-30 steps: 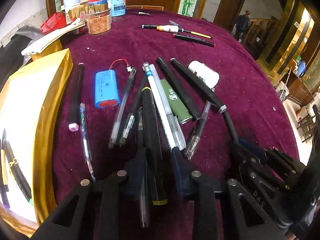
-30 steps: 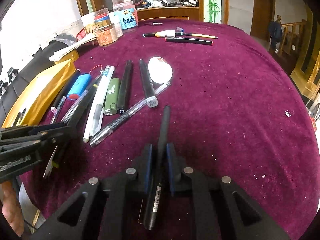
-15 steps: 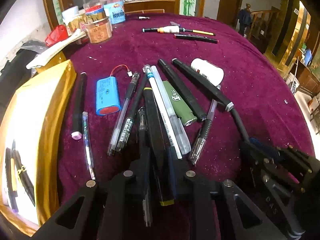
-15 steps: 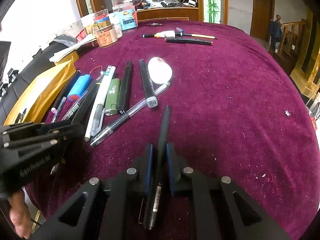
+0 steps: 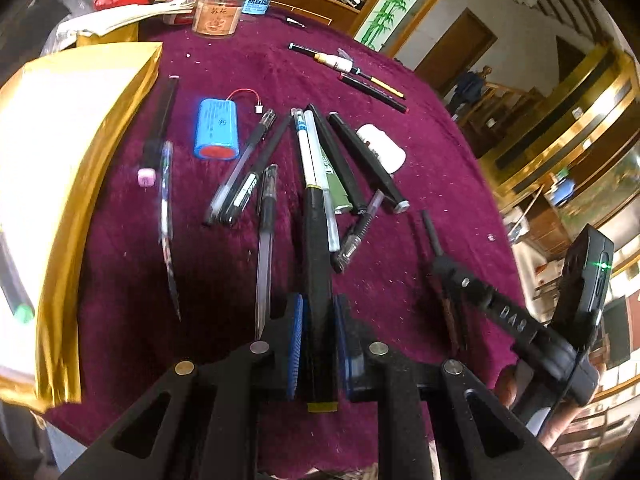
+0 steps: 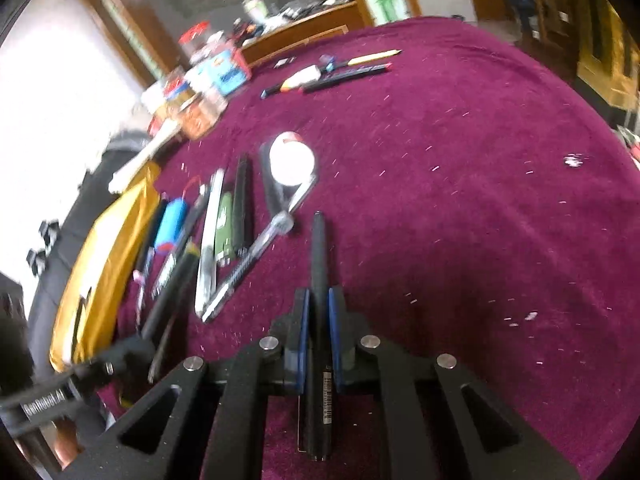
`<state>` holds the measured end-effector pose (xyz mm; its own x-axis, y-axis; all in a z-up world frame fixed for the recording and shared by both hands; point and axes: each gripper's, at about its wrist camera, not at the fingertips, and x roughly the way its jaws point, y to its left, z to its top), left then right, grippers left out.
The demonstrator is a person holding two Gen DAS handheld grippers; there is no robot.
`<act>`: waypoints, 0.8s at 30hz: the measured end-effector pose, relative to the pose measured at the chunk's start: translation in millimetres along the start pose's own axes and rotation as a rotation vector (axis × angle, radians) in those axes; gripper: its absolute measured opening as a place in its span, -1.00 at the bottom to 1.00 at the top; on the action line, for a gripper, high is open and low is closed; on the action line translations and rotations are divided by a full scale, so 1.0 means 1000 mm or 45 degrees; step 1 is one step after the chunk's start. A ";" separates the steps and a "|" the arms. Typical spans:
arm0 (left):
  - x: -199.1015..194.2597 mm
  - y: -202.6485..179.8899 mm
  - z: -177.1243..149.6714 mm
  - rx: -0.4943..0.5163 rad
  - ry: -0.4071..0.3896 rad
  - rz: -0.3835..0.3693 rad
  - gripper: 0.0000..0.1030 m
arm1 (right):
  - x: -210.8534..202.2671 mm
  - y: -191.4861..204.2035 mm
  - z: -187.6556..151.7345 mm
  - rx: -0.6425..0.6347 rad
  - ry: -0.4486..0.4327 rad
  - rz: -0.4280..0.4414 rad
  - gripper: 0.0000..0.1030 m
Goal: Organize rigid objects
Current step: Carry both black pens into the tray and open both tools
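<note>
Maroon velvet tablecloth [image 5: 420, 168] strewn with pens; right of the blue battery pack [image 5: 216, 134], left gripper [image 5: 318, 344] pinching a thick black marker [image 5: 316, 264], right gripper [image 6: 318, 336] clamped on a slim black pen [image 6: 320, 256].

Round table [image 5: 440, 160] before me, covered in maroon velvet cloth. Beyond its far edge, wooden sideboard [image 5: 316, 4], top cluttered. Bamboo painting panel [image 5: 384, 12] on wall behind it, white wall [image 6: 52, 80] on my left. Brown wooden door [image 5: 460, 48] on grey wall, gold-trimmed woodwork [image 5: 568, 120] on my right. Person in dark clothes [image 5: 472, 84] standing by wooden railing. Light bright, even.
</note>
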<state>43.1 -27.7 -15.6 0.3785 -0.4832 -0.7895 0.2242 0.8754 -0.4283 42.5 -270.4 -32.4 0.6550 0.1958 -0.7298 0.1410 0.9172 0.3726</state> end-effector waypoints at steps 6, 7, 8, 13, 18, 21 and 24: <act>-0.014 0.001 -0.005 -0.028 -0.036 -0.023 -0.71 | -0.026 0.008 0.003 0.010 -0.111 0.019 -0.82; -0.017 0.002 -0.005 -0.031 -0.043 -0.029 -0.71 | -0.028 0.012 0.002 0.001 -0.119 0.033 -0.82; -0.022 0.002 -0.006 -0.034 -0.054 -0.037 -0.71 | -0.030 0.015 0.002 -0.010 -0.124 0.040 -0.82; -0.043 0.008 -0.009 -0.052 -0.106 -0.064 -0.71 | -0.037 0.034 0.000 -0.071 -0.147 0.084 -0.82; -0.066 0.015 -0.010 -0.070 -0.165 -0.089 -0.71 | -0.044 0.056 -0.002 -0.127 -0.172 0.162 -0.82; -0.080 0.022 -0.010 -0.074 -0.208 -0.064 -0.71 | -0.046 0.076 -0.005 -0.178 -0.183 0.202 -0.82; -0.091 0.032 -0.009 -0.093 -0.236 -0.050 -0.71 | -0.043 0.092 -0.006 -0.210 -0.175 0.236 -0.82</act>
<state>7.6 43.9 38.5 0.5312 -0.5054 -0.6800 0.1791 0.8514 -0.4929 22.6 -192.2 29.6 0.7546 0.3271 -0.5688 -0.1059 0.9162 0.3864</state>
